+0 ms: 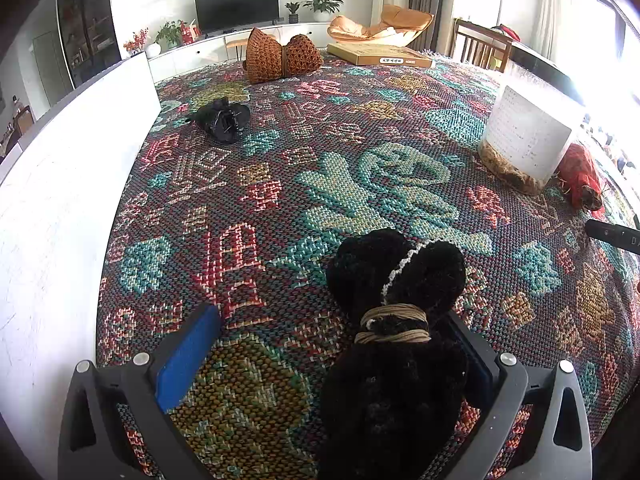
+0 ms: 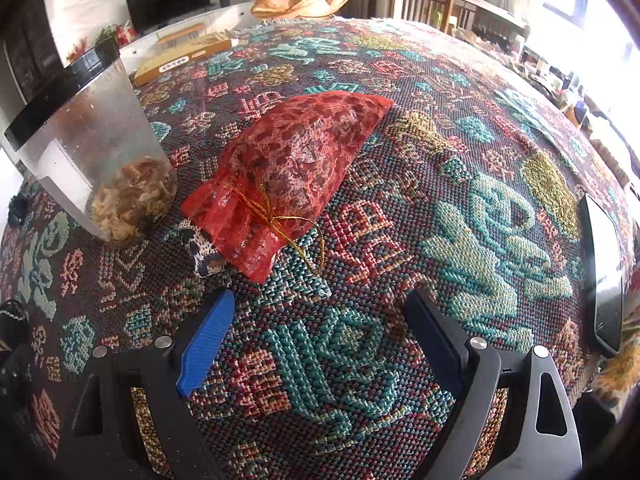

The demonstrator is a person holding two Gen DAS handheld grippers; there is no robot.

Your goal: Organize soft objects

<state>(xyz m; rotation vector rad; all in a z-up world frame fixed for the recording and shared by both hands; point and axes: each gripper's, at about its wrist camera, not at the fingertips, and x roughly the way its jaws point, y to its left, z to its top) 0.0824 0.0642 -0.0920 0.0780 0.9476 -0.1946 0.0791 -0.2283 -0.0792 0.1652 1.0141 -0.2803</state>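
Left hand-held gripper [image 1: 332,356] spread wide, black plush bundle [image 1: 396,320] lying between its fingers against the right one; soft, light, compressible, so pinch at the cord-tied waist [image 1: 394,322]. Right hand-held gripper [image 2: 320,340] open, empty, near the red mesh pouch [image 2: 292,164]

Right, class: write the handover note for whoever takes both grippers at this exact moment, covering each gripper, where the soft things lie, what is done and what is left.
Left gripper: open, with the black fuzzy bundle lying between its fingers against the right one; not clamped.
Right gripper: open, empty, pointed at the red mesh pouch.
The pouch lies on the woven tablecloth beside the clear jar, with a patterned fabric roll sticking out from under it.
Further off: orange knit bundle, small black bundle.
Done: nothing visibly grouped.
Left: probably grip the black bundle, then gather the others.
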